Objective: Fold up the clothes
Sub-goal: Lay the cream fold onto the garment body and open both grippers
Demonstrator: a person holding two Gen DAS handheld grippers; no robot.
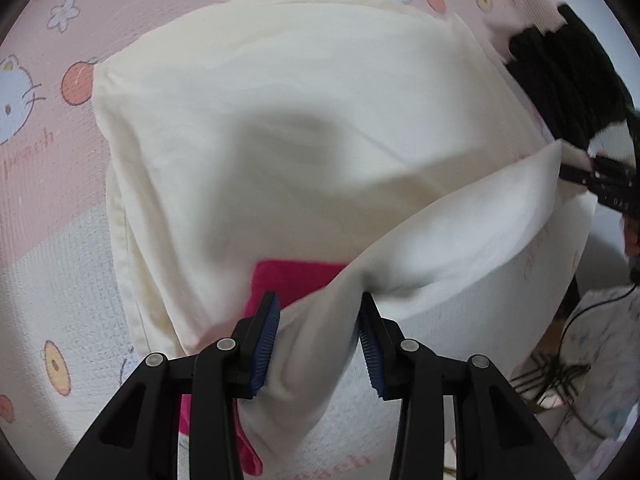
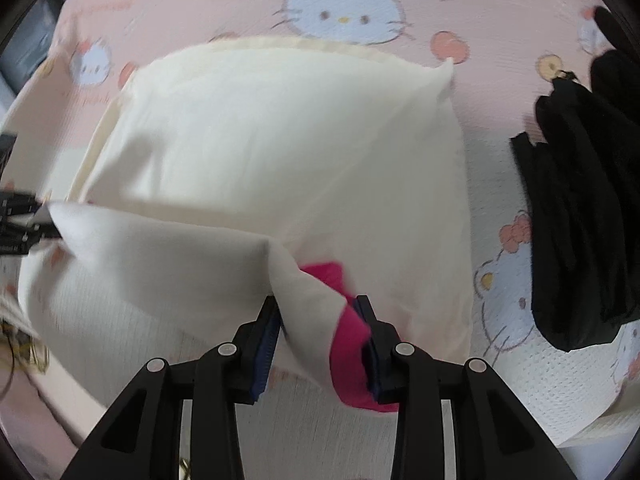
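On a pink cartoon-cat bedsheet (image 1: 168, 8) a cream garment (image 1: 304, 128) is spread, its far edge lying flat and its near edge lifted clear of the sheet. Between the blue-padded fingers of the left gripper (image 1: 318, 336) a bunched fold of the cream cloth is pinched; the jaws stand part-way closed, kept apart only by the fabric wedged between them. A magenta panel (image 1: 292, 276) is seen under the raised hem, just beyond the left finger, and more of it hangs below beside that finger. From the right wrist view the same cream garment (image 2: 280, 140) is seen, and the right gripper (image 2: 318, 336) is clamped on a cream-and-magenta fold, the magenta part (image 2: 352, 344) pressed against its right pad, jaws likewise narrowed onto the cloth. The lifted hem is stretched as a taut ridge between the two grippers; each gripper appears at the edge of the other's view, blurred. A dark garment (image 2: 580, 208) is heaped on the sheet to the right, apart from the cream one. Cables (image 1: 560, 376) are noted at the lower right of the left view, off the sheet edge. Cloth near both grippers is motion-blurred.
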